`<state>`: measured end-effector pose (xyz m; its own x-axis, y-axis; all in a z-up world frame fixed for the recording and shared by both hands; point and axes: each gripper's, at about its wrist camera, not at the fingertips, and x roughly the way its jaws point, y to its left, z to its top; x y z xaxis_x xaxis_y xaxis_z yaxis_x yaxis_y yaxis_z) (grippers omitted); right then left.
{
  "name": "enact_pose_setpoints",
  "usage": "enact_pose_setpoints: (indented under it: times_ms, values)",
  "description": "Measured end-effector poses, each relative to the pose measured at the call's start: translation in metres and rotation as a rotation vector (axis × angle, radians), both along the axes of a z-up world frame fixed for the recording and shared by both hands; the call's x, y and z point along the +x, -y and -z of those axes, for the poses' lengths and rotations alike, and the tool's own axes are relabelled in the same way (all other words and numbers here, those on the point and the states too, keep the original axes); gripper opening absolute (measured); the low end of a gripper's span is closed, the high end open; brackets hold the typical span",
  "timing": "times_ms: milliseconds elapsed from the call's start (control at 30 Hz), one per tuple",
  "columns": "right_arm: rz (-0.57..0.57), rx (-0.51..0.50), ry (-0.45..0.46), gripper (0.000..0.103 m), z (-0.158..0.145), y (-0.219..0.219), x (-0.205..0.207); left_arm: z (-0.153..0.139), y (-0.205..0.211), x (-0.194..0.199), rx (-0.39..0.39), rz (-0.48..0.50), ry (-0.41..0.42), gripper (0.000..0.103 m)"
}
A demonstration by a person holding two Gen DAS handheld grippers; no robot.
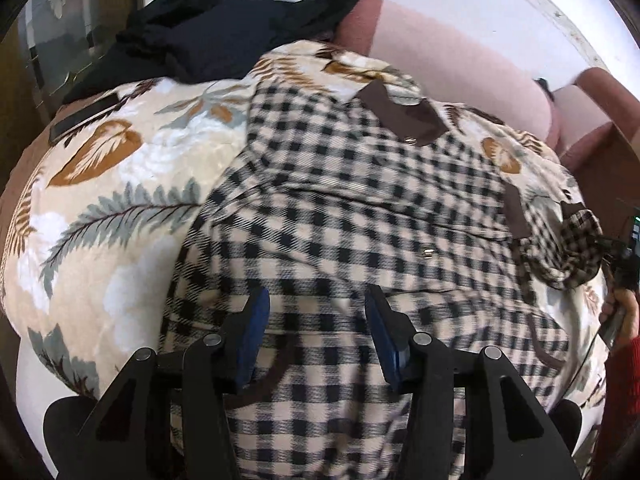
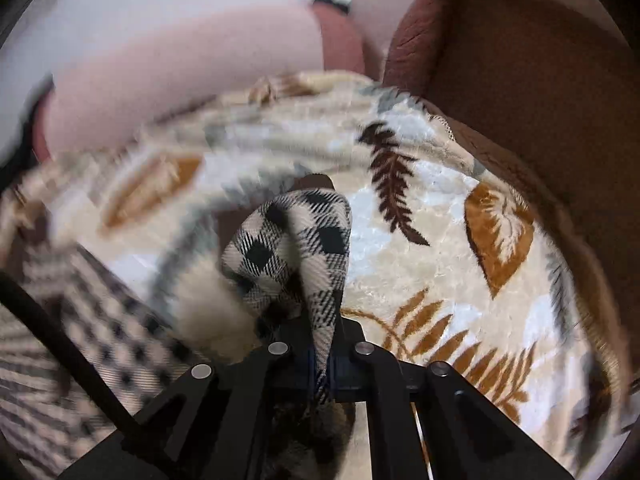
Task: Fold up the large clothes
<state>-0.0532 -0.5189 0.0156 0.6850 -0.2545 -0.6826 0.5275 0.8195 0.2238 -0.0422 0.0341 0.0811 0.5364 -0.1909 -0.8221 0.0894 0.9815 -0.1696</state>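
Observation:
A large black-and-cream checked shirt (image 1: 340, 208) with a brown collar (image 1: 404, 116) lies spread over a leaf-patterned blanket (image 1: 120, 176). My left gripper (image 1: 318, 312) hangs over the shirt's near part, its blue-padded jaws apart with nothing pinched between them. At the right edge one bunched corner of the shirt (image 1: 576, 248) is lifted. In the right wrist view my right gripper (image 2: 320, 368) is shut on that fold of checked shirt (image 2: 296, 248), which stands up from the jaws above the blanket (image 2: 440, 240). The rest of the shirt (image 2: 80, 320) trails blurred at lower left.
A heap of black clothes (image 1: 224, 36) lies at the blanket's far left. Pink cushions (image 1: 460, 52) line the back, and a brown sofa armrest (image 2: 520, 80) rises at the right. A hand (image 1: 624, 308) and red sleeve (image 1: 624, 380) show at the right edge.

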Motion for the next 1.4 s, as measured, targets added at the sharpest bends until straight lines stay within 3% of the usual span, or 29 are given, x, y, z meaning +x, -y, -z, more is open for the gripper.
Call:
enact_pose_setpoints:
  times_ms: [67,133,167,200,333,467,567,667,733,767,833,967,1033,1067,1100,1167,1267,1400]
  values:
    - [0.006,0.128,0.143,0.005,-0.006,0.013,-0.048,-0.004,0.008,-0.002,-0.012,0.025,0.016,0.048]
    - [0.038,0.202,0.223,0.006,-0.001,0.024,-0.090,-0.005,0.017,-0.005,-0.028,0.048,0.022,0.048]
    - [0.072,0.237,0.238,0.013,0.009,0.031,-0.113,-0.004,0.022,-0.005,-0.035,0.058,0.021,0.048]
    - [0.106,0.256,0.227,0.019,0.019,0.037,-0.129,-0.002,0.027,-0.006,-0.039,0.067,0.017,0.048]
    - [0.265,0.290,0.099,0.020,0.070,0.057,-0.185,0.007,0.045,-0.009,-0.047,0.104,-0.023,0.048]
    - [0.323,0.335,0.129,0.023,0.077,0.064,-0.212,0.010,0.057,-0.015,-0.026,0.133,-0.034,0.048]
    - [0.258,0.358,0.205,0.047,0.060,0.059,-0.201,0.007,0.063,-0.020,-0.023,0.149,-0.036,0.048]
    - [0.191,0.350,0.216,0.050,0.044,0.050,-0.168,0.004,0.067,-0.026,-0.018,0.156,-0.028,0.048]
    - [0.182,0.276,0.177,0.054,0.030,0.048,-0.138,0.002,0.070,-0.029,-0.014,0.164,-0.027,0.048]
    - [0.187,0.221,0.137,0.062,0.025,0.047,-0.123,0.002,0.070,-0.030,-0.013,0.166,-0.027,0.048]
    - [0.229,0.135,0.011,0.068,0.022,0.052,-0.091,0.002,0.071,-0.032,-0.013,0.167,-0.028,0.048]
    - [0.242,0.161,-0.173,0.069,0.051,0.067,-0.051,0.005,0.067,-0.034,-0.026,0.155,-0.040,0.048]
    - [0.258,0.139,-0.195,0.051,0.063,0.069,-0.051,0.004,0.066,-0.036,-0.027,0.153,-0.040,0.048]
    - [0.272,0.101,-0.197,0.018,0.062,0.068,-0.055,0.003,0.066,-0.037,-0.023,0.156,-0.035,0.048]
    - [0.266,0.097,-0.187,0.002,0.062,0.069,-0.059,0.003,0.066,-0.038,-0.021,0.158,-0.031,0.048]
    - [0.256,0.159,-0.092,0.002,0.057,0.075,-0.075,0.001,0.064,-0.039,-0.018,0.161,-0.019,0.048]
    - [0.274,0.143,-0.011,0.002,0.038,0.075,-0.095,0.000,0.060,-0.039,-0.037,0.155,-0.015,0.048]
    - [0.188,0.121,0.055,0.001,0.005,0.057,-0.096,0.003,0.055,-0.039,-0.068,0.147,-0.024,0.048]
